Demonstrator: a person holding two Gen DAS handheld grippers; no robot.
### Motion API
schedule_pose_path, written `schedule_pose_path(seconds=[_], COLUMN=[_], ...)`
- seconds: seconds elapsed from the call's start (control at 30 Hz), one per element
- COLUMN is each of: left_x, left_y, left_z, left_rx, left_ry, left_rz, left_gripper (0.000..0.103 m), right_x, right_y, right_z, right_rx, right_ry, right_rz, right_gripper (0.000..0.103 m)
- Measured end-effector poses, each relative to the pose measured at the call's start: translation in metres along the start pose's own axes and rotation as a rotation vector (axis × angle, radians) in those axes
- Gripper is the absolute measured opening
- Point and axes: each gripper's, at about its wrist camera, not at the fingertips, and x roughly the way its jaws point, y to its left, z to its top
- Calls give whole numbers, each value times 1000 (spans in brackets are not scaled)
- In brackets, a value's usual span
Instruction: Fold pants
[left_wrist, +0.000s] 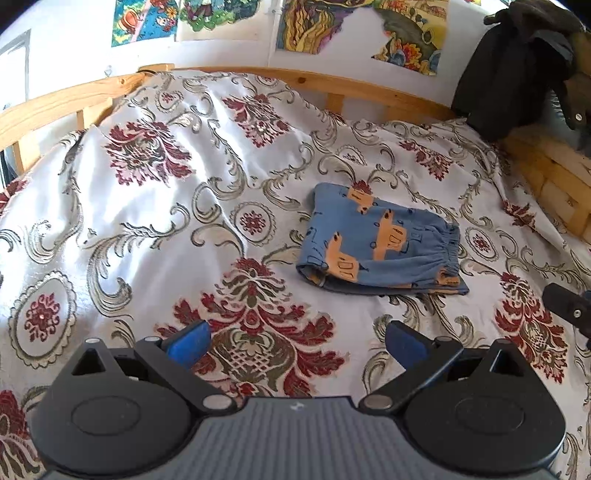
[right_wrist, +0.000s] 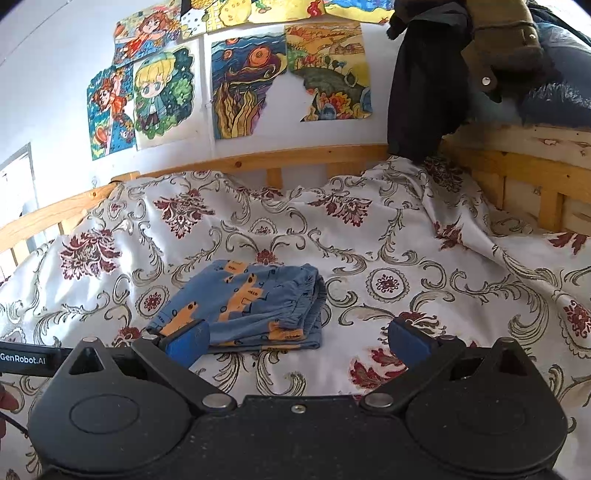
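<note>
Small blue pants with orange car prints lie folded into a compact stack on the floral bedspread, waistband to the right. My left gripper is open, its blue pads apart over bare bedspread, short of the pants and to their left. In the right wrist view the same folded pants lie just ahead and left of centre. My right gripper is open too; its left pad overlaps the pants' near corner in the picture, and nothing sits between the fingers.
A wooden bed rail runs along the back and right side. Dark clothes hang over the right corner. Drawings cover the wall. The other gripper's edge shows at the right. Open bedspread lies left of the pants.
</note>
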Motion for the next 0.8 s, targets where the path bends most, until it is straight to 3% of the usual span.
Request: schedule_pose_path(seconds=[0.8], left_x=[3], left_y=[-2], left_z=[-1], left_rx=[13], left_ry=[15], left_rz=[8], left_gripper=[103], right_x=[5], right_y=[1], right_z=[-2], right_rx=[9], right_ry=[33], right_rz=[9], right_gripper=[102])
